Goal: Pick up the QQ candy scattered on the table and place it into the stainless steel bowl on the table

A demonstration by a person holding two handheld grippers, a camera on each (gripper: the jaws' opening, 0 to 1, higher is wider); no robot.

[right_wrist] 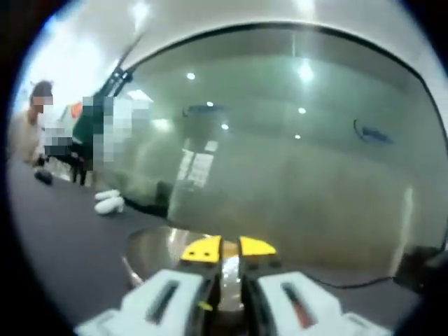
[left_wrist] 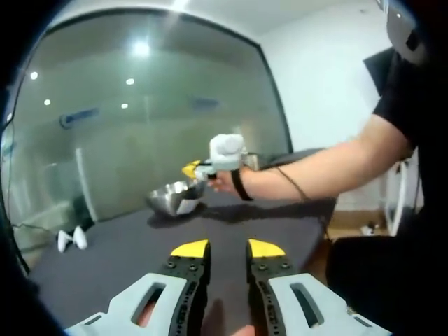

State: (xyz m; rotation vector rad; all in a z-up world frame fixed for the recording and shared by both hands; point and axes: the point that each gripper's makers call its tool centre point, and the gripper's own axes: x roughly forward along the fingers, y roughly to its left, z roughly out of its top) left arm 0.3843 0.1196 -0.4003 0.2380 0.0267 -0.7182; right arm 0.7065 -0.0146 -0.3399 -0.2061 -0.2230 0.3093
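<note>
A: Where is the bowl?

B: The stainless steel bowl (left_wrist: 175, 197) sits on the dark table (left_wrist: 126, 252) toward its far edge, in front of a glass wall (left_wrist: 140, 119). In the right gripper view the bowl (right_wrist: 150, 252) lies right under the yellow tips.

A: And the candy?

B: I can't make out any; whether something sits between the right tips I cannot tell.

A: The grippers?

B: The right gripper (left_wrist: 192, 170) hangs over the bowl, held by a hand (left_wrist: 225, 182); its jaws (right_wrist: 227, 247) are nearly together. The left gripper (left_wrist: 227, 248) hovers over bare table, jaws apart with nothing between them.

A: Anything else?

B: Two white objects (left_wrist: 72, 240) lie near the wall
</note>
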